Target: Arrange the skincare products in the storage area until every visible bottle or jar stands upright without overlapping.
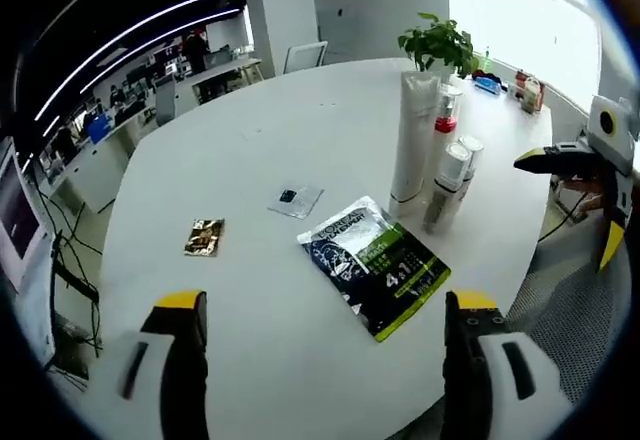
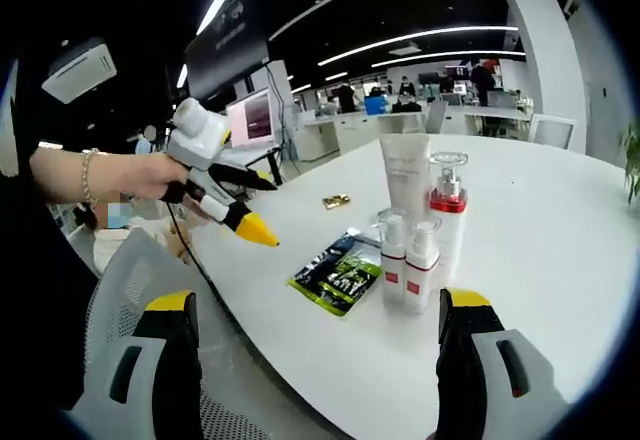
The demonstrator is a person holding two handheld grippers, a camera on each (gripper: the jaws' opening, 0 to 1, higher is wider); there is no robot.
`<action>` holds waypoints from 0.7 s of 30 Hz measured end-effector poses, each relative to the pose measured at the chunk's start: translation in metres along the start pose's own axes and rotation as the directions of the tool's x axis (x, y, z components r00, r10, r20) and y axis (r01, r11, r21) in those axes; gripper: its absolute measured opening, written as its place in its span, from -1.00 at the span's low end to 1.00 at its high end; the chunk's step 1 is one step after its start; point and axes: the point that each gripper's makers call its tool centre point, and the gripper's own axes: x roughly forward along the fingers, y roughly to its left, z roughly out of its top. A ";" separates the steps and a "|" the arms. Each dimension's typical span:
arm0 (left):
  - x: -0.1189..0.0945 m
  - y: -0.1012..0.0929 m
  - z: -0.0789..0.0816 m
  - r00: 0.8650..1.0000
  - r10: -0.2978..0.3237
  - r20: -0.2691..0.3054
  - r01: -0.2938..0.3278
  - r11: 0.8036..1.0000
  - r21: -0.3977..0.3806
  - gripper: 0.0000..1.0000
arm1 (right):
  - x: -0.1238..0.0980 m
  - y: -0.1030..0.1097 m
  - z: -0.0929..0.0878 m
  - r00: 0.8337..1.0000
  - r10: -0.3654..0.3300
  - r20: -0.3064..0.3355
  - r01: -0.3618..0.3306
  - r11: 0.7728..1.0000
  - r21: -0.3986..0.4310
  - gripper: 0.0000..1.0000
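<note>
Partly hidden behind white tube (image 1: 415, 140), pump bottle (image 1: 446, 110); both grippers' jaws apart, empty.

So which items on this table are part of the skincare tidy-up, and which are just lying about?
Job items:
white tube
red-collared pump bottle
two small pump bottles

Probably just lying about:
green-and-black sachet
clear packet
small gold packet
potted plant
</note>
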 end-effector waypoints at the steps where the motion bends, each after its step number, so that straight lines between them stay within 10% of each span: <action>1: 0.003 0.001 0.004 1.000 -0.007 0.000 0.007 1.000 0.004 0.87 | 0.000 -0.001 -0.001 1.000 0.001 -0.003 -0.001 1.000 -0.002 0.99; 21: 0.062 0.006 0.013 0.990 -0.081 -0.113 0.088 0.994 0.059 0.72 | 0.001 -0.007 -0.002 1.000 0.002 0.014 -0.003 0.999 0.050 0.99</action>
